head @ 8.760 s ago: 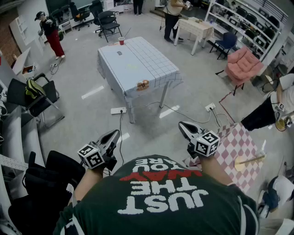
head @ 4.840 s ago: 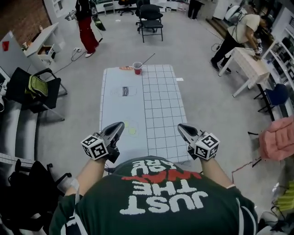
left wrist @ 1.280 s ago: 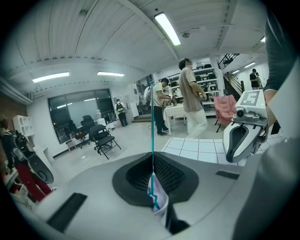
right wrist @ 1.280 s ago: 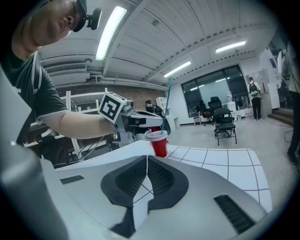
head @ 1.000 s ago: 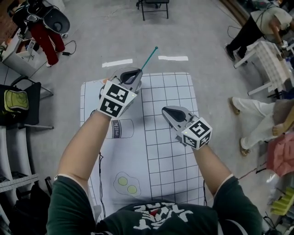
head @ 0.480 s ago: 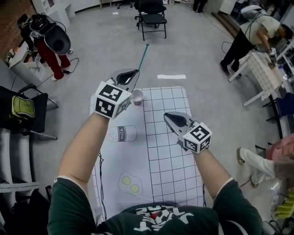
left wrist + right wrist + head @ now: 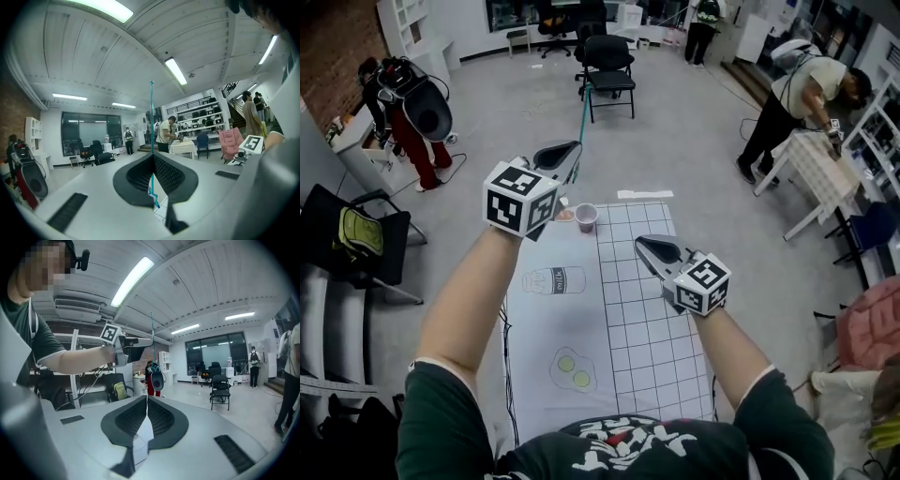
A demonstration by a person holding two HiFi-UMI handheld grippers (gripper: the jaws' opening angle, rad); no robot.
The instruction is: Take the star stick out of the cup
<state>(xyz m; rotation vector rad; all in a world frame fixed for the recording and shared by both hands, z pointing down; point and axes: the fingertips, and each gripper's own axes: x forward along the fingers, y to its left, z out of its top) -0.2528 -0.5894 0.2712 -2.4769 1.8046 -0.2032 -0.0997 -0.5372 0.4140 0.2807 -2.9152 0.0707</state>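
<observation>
**L tool** (image 7: pixel 572 150): clenched on the star stick (image 7: pixel 584 117). In the left gripper view the jaws meet on the thin teal shaft (image 7: pixel 151 122). The shaft runs straight up past the jaw tips. The star end (image 7: pixel 154 200) hangs below the grip, free, w/ table grid visible behind it. In the head view the tool sits above the far edge of the table (image 7: pixel 647 319), marker cube toward the camera.

**R tool** (image 7: pixel 645 246): jaws closed together, nothing between them, per the right gripper view (image 7: pixel 147 401). It is over the gridded half of the table, near its middle and well apart from the L tool. The right gripper view also shows the L tool up and to the left w/ the stick upright in it (image 7: pixel 151 331).

**Star stick:** in the L tool only. Its upper part projects beyond the tool tips over the floor. No part of it is seen in the cup.

**Cup** (image 7: pixel 586 217): small, red, upright on the table near the far edge, just beside and below the L tool in the head view. Interior looks pale. No contact w/ either tool.

**Table:** white cover, right half gridded. Left half carries a printed can outline (image 7: pixel 555 279) and a fried-egg print (image 7: pixel 572 369).

**Surroundings:** black chair (image 7: pixel 607 67) beyond the table. Persons stand at far left and far right of the room.
</observation>
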